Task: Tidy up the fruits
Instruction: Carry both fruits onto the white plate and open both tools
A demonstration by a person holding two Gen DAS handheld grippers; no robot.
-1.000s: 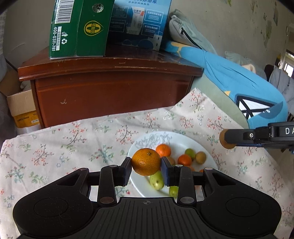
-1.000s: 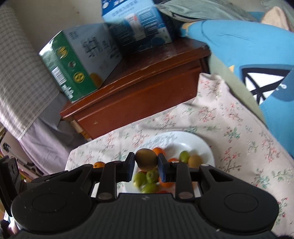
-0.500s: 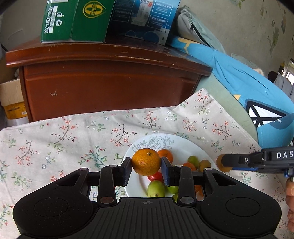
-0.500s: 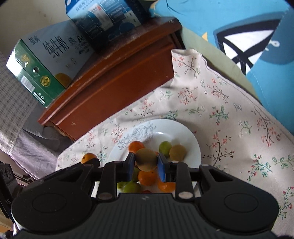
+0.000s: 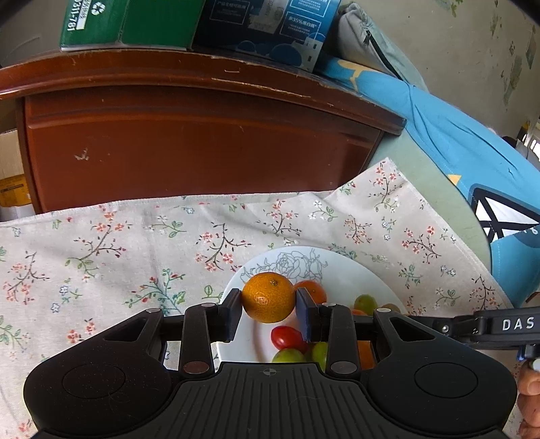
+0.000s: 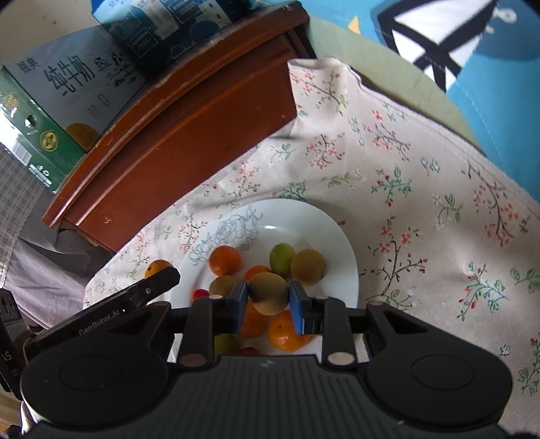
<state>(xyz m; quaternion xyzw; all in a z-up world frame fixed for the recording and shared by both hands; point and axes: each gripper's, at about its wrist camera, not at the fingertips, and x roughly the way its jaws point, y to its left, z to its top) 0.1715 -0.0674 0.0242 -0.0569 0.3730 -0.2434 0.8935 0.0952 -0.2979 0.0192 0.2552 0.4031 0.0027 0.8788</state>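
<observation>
The plate (image 6: 341, 256) lies on the cloth (image 6: 422, 189), directly under and ahead of both pairs of tongs, with small fruits in it. Beyond the cloth stands the cabinet (image 5: 189, 141), two cartons (image 5: 270, 23) on top. The left tongs (image 5: 269, 314) sit left of the right tongs (image 6: 269, 297), over the plate's near rim.

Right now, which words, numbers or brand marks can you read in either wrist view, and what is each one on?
"DAS" on the right gripper body, left wrist view.
"GenRobot.AI" on the left gripper body, right wrist view.
"纯牛奶" on the green milk carton.
"311-781", cut off, on that carton's white label.
"35%" on the blue box; its other print is too small.
</observation>
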